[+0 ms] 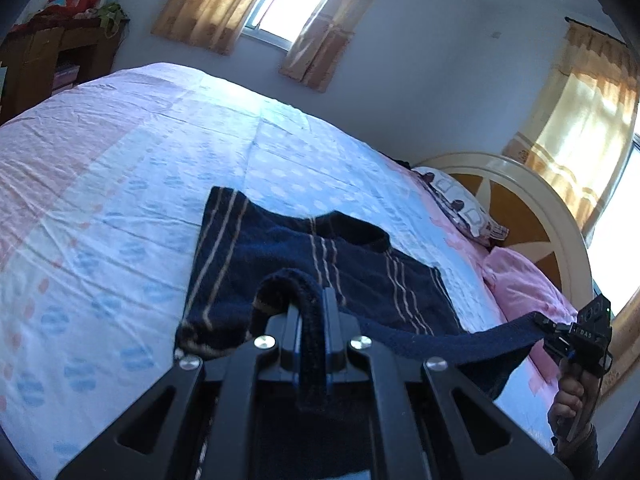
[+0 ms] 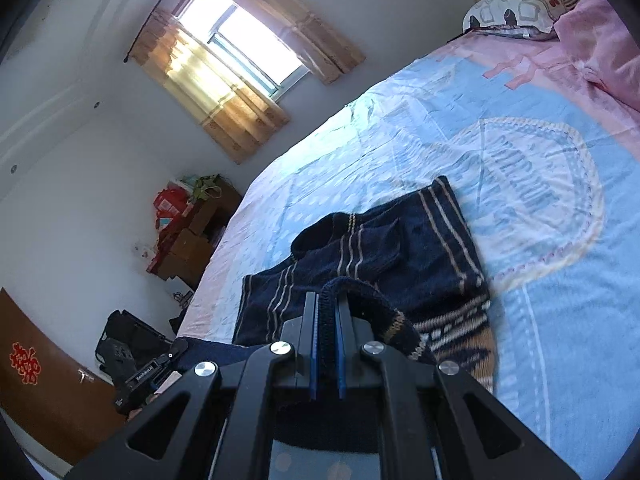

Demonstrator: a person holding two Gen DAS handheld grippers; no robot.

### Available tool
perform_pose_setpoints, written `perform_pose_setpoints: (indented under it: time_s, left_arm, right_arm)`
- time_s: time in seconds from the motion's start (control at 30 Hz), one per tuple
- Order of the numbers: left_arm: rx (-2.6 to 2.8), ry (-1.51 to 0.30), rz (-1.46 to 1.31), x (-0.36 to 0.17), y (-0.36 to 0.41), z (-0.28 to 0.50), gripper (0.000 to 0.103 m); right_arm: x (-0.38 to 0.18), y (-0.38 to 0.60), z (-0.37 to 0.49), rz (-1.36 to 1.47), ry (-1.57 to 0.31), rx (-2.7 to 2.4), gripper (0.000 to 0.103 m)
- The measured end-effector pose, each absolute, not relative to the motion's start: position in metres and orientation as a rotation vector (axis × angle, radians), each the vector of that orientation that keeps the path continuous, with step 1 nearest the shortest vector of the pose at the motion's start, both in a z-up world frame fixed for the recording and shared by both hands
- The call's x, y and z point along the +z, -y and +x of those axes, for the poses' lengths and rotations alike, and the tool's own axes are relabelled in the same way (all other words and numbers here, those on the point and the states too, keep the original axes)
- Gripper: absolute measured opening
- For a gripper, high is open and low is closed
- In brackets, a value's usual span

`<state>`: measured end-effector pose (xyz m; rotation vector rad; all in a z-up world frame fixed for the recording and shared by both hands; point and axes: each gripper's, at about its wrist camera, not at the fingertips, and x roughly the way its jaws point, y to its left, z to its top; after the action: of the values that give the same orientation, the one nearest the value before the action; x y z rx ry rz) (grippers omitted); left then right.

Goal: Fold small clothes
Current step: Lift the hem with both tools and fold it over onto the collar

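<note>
Both edges of the navy sweater (image 1: 320, 272) are being clamped: left gripper (image 1: 311, 312), right gripper (image 2: 327, 312), above the bed (image 1: 120, 168).

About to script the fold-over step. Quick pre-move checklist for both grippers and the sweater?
1. Left gripper shut on the sweater edge: ok, knit pinched between the fingers.
2. Right gripper shut on the sweater: ok, ribbed edge clamped between the blue pads.
3. Edge between the grippers taut: ok, a dark strip runs straight from the left gripper to the right one.
4. Sweater body flat on the bed: not ok, the collar area is bunched and one part is already folded over.
5. Landing area on the bed beyond the sweater free: ok, only sheet there.
6. Grip depth even on both sides: cannot tell.
</note>
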<state>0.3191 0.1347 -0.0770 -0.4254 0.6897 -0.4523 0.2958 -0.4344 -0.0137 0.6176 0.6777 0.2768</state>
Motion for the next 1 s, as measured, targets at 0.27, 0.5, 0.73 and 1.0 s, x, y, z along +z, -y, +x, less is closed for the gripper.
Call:
perform_pose_setpoints:
  time_s: [0.27,0.5,0.73,1.0]
  left_arm:
    - [-0.435,-0.734,-0.443,-0.082,-0.128,0.377,0.008]
    - [-0.419,-0.787,-0.443,-0.096,-0.119,0.425,0.008]
    - [-0.37,-0.88,-0.474,-0.124,-0.114,0.469,0.016]
    - [-0.3,-0.842,-0.544,-0.118,-0.135,0.472,0.075]
  right_arm:
    - [-0.02,0.441,0.36,0.632,-0.733,0.249,0.006]
    - [-0.04,0.449,0.417,0.65,-0.8,0.212,0.006]
    - [-0.073,0.471,0.475,0.738,-0.913,0.133,0.006]
    - [-0.097,0.499,0.524,0.78,-0.854,0.027,0.055]
